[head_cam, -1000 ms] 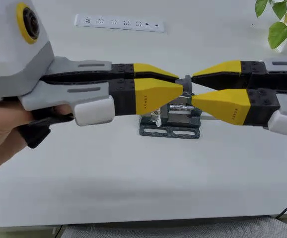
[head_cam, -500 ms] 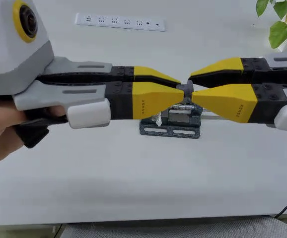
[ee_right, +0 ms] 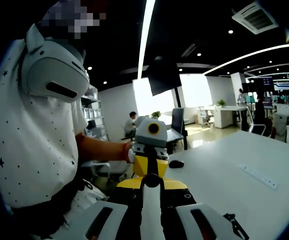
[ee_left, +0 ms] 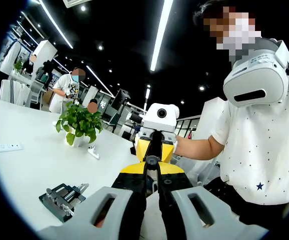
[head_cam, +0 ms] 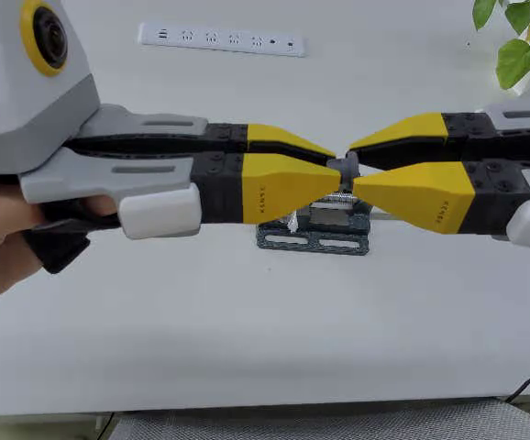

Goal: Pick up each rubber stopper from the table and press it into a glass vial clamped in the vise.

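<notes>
Two tongs meeting tip to tip, left tongs [head_cam: 336, 166] from 9 o'clock, right tongs [head_cam: 356, 166] from 3 o'clock, both pinching grey rubber stopper [head_cam: 345, 169], vise [head_cam: 314, 236] at its 6 o'clock on white worktop [head_cam: 247, 321].

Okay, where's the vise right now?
Head view: the vise stands on the table centre, just under where the left tool and right tool meet tip to tip.

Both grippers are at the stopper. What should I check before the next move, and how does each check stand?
1. Left gripper grips the rubber stopper: ok, shut on it.
2. Right gripper grips it too: ok, shut on it.
3. Vial seated in the vise: cannot tell, jaws hide it.
4. Stopper's narrow end down: cannot tell.
5. Stopper lined up over the vise: cannot tell, depth unclear.
</notes>
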The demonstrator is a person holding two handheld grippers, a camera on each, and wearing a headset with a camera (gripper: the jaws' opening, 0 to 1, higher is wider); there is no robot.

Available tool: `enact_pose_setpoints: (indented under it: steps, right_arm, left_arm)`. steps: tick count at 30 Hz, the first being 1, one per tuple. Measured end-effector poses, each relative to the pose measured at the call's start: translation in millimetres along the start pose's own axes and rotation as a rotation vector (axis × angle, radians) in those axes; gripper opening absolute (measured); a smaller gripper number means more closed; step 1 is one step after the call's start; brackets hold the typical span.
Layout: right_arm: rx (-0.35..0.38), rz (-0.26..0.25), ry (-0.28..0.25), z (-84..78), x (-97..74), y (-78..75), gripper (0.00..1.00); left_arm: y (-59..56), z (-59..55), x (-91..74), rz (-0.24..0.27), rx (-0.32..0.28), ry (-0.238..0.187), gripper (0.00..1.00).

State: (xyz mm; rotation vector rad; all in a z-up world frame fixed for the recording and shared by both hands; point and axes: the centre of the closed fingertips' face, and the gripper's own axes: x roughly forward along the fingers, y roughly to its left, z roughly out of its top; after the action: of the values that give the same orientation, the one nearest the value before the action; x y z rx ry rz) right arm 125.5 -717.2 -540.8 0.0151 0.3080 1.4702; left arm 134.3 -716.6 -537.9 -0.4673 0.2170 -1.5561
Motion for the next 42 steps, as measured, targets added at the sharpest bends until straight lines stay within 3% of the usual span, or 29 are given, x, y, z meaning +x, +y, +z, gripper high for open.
enact_pose_setpoints:
  steps: [29,42]
  right_arm:
    - [-0.043,0.037,0.006,4.7,1.6,4.5,0.07]
    - [-0.064,0.01,0.03,4.2,4.4,0.4,0.06]
  left_arm:
    - [-4.5,3.1,-2.0,-0.049,-0.05,-0.017,0.03]
    - [0.0,3.3,-3.9,-0.036,-0.031,-0.033,0.04]
